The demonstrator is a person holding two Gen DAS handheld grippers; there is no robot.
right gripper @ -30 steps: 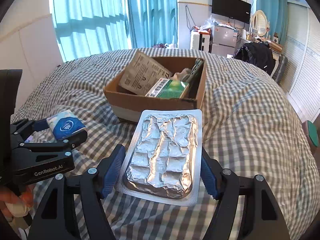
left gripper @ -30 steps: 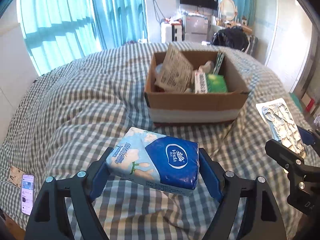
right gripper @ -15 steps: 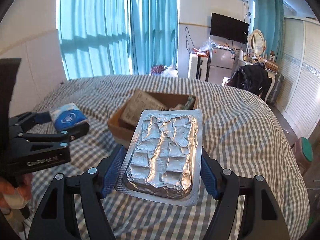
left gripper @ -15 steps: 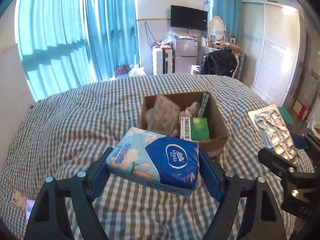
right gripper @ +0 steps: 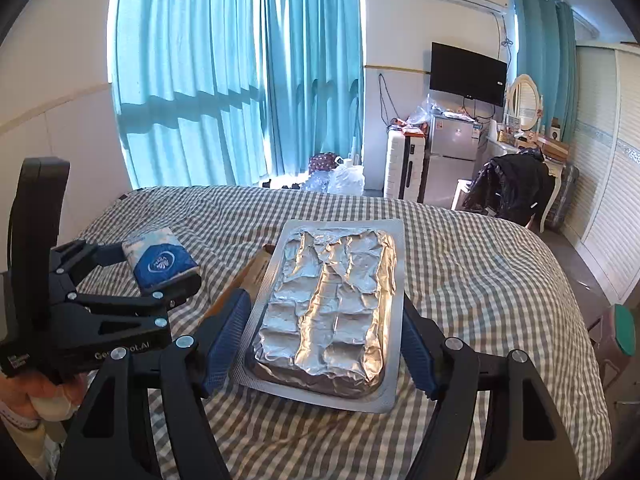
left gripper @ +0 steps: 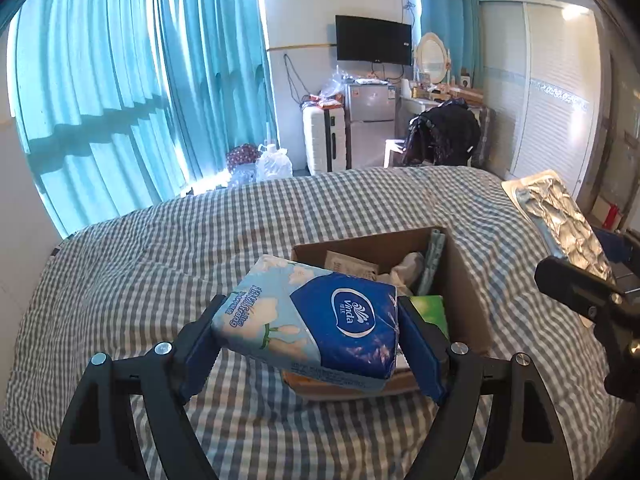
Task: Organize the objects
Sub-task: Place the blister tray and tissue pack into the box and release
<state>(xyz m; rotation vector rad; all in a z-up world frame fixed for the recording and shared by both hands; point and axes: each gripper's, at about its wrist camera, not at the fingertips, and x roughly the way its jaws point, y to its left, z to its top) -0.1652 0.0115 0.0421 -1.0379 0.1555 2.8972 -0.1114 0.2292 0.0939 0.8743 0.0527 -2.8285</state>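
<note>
Two views split the scene. The left wrist view shows the open cardboard box [left gripper: 460,280] at centre frame on the checked bed [left gripper: 160,248], with a green packet [left gripper: 430,310] inside; the right wrist view shows only a sliver of the box behind the foil. The left gripper [left gripper: 308,332] clamps a blue tissue pack [left gripper: 312,316] at lower centre, level above the bed. The right gripper [right gripper: 324,332] grips a foil blister tray [right gripper: 332,304], tilted up toward the lens.
</note>
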